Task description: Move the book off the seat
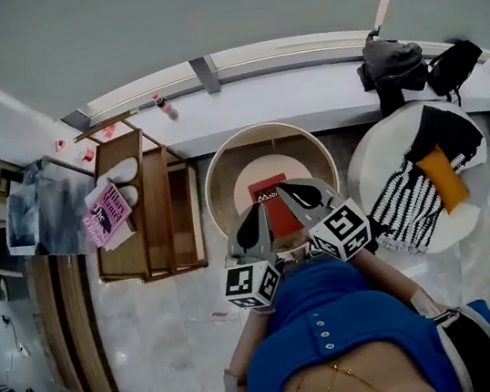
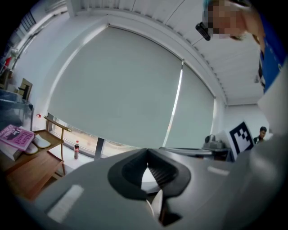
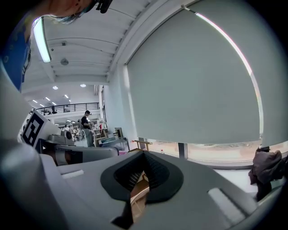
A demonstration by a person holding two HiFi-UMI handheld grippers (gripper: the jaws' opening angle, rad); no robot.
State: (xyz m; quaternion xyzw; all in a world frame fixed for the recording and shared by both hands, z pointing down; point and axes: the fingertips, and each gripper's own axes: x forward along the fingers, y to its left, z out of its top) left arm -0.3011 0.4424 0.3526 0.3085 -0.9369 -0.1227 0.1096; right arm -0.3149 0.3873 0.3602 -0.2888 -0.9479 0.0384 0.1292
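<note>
Book (image 1: pixel 278 216) flat on seat (image 1: pixel 247 179); left tongs (image 1: pixel 254 224), right tongs (image 1: pixel 303 195) closed, empty above it; best opened wide before pinching an edge.

On the red book (image 1: pixel 277 213), lying mid-seat on the round seat (image 1: pixel 211 186), white print is seen along the book's far edge. Only approx. "Mob…" can be read; the rest is covered. On the pink book (image 1: pixel 109 212), at the left edge of the wooden rack (image 1: pixel 160 213), large white lettering is shown at an angle, but it's too small to be read w/ certainty.
</note>
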